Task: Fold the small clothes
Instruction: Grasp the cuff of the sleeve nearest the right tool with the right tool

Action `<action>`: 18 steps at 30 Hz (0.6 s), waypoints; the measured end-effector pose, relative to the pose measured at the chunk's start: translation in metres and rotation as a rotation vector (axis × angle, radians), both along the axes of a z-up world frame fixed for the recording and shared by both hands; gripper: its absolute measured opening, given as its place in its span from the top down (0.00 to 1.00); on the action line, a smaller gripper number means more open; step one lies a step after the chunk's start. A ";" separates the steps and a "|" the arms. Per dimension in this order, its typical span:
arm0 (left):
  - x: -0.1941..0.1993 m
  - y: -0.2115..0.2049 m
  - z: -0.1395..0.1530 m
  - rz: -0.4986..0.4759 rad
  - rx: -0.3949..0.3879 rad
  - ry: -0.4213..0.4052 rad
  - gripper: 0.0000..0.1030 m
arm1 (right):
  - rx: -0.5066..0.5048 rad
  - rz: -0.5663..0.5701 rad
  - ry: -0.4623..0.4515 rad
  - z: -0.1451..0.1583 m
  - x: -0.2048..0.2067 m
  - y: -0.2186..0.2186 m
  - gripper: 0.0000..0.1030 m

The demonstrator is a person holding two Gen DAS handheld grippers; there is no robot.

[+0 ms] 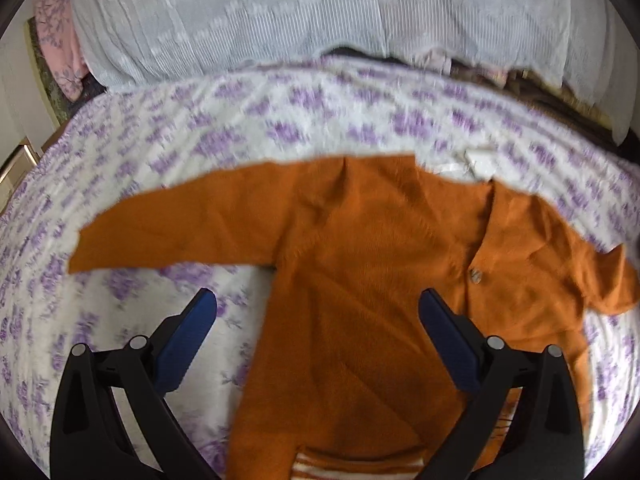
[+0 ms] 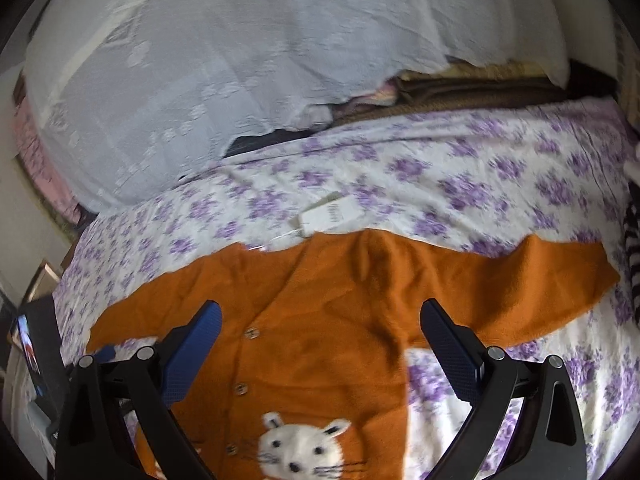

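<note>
A small orange knitted cardigan [image 1: 360, 264] lies flat, front up, on a bed sheet with purple flowers [image 1: 248, 124]. Its left sleeve [image 1: 180, 220] is spread out to the side. In the right wrist view the cardigan [image 2: 340, 320] shows buttons down its front, a white cat face [image 2: 304, 448] and its right sleeve [image 2: 540, 280] spread out. A white paper tag [image 2: 332, 212] lies at the collar. My left gripper [image 1: 318, 300] is open and empty above the cardigan's left side. My right gripper [image 2: 320, 312] is open and empty above its chest.
A large white lace cloth [image 1: 320, 12] covers a pile at the back of the bed. Folded brown and pink fabrics [image 2: 460, 92] show under it. A black-and-white striped item [image 2: 632, 256] lies at the right edge. A phone screen [image 2: 30, 352] stands at the left.
</note>
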State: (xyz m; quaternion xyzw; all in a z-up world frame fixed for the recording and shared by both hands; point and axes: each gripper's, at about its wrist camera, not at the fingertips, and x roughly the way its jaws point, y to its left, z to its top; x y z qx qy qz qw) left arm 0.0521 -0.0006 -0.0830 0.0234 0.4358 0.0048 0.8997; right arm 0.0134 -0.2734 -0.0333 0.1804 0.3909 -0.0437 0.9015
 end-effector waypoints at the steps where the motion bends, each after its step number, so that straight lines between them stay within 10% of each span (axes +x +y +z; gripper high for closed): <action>1: 0.003 -0.002 -0.007 -0.003 0.006 0.018 0.04 | -0.011 -0.028 -0.012 -0.002 -0.001 -0.012 0.03; 18: 0.019 -0.018 -0.046 -0.005 0.049 0.105 0.04 | 0.367 -0.573 -0.022 -0.091 -0.078 -0.215 0.46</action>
